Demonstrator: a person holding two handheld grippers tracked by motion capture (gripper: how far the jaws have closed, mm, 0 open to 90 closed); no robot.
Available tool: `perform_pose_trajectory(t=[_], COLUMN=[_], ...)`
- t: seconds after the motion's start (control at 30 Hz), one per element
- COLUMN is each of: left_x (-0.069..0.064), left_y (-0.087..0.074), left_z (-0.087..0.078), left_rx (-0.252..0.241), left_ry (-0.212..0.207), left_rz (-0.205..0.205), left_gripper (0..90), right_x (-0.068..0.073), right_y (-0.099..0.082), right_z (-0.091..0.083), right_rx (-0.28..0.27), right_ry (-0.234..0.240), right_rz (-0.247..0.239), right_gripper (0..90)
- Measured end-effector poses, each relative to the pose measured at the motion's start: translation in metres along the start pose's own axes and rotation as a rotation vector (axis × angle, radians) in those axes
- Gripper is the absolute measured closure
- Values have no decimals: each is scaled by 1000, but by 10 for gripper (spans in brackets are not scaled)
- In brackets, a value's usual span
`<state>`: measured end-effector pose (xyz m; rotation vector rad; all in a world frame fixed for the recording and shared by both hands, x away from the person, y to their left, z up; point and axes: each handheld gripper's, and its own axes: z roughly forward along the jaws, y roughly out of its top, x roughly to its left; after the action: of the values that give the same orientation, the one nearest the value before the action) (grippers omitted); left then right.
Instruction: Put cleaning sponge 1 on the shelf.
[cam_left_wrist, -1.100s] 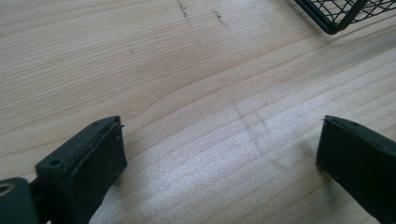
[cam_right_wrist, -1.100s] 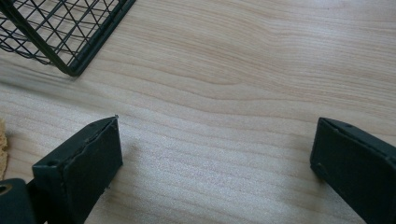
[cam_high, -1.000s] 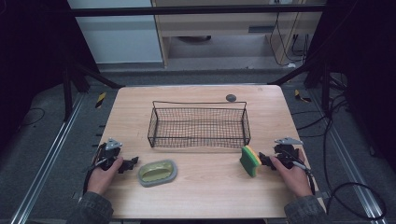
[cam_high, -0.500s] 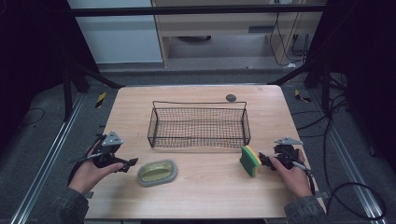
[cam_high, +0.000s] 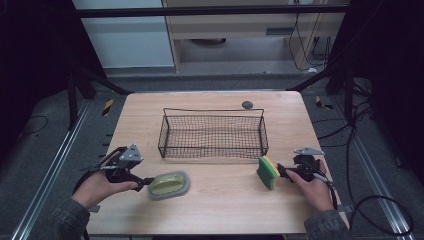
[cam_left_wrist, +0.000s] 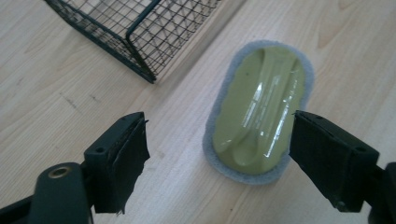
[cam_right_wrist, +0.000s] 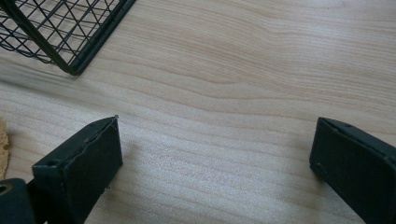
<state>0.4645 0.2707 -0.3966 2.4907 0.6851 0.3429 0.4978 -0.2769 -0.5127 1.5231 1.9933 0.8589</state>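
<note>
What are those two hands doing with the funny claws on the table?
A person holds a claw in each hand. The left claw hangs open just above the green scrubber, and its jaws have just been closing in without touching it. The right claw is open beside the yellow and green sponge. The wire basket sits between them on the wooden table.

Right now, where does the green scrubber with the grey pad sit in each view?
High view: green scrubber lies lower left, just right of the left gripper.
Left gripper view: centre right, ahead of the open fingers.
Right gripper view: not in it.
Shared landmark: the wire basket.
</note>
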Motion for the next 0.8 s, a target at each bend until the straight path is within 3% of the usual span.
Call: perform_pose_trajectory(t=[0.07, 0.27, 0.3, 0.33, 0.37, 0.4, 0.57, 0.67, 0.7, 0.8], left_x=[-3, -8, -11, -11, -15, -15, -25, -28, -28, -25], left_y=[5, 14, 18, 18, 23, 23, 35, 38, 40, 40], left_z=[-2, -1, 1, 1, 4, 4, 14, 20, 27, 36], left_rx=[35, 55, 71, 71, 88, 88, 134, 152, 175, 196], left_ry=[-15, -36, -51, -51, -66, -66, -111, -115, -99, -116], left_rz=[46, 88, 114, 114, 149, 149, 225, 240, 245, 239], left_gripper=[221, 270, 286, 295, 303, 304, 315, 321, 326, 345], right_x=[0, 0, 0, 0, 0, 0, 0, 0, 0, 0], right_y=[0, 0, 0, 0, 0, 0, 0, 1, 1, 1], right_z=[0, 0, 0, 0, 0, 0, 0, 0, 0, 0], right_rx=[3, 3, 3, 3, 3, 2, 4, 5, 5, 4], right_ry=[1, 1, 1, 1, 1, 1, 2, 2, 2, 1], right_rz=[0, 1, 1, 1, 1, 1, 1, 0, 0, 0], right_gripper=[27, 27, 27, 27, 27, 27, 27, 27, 27, 26])
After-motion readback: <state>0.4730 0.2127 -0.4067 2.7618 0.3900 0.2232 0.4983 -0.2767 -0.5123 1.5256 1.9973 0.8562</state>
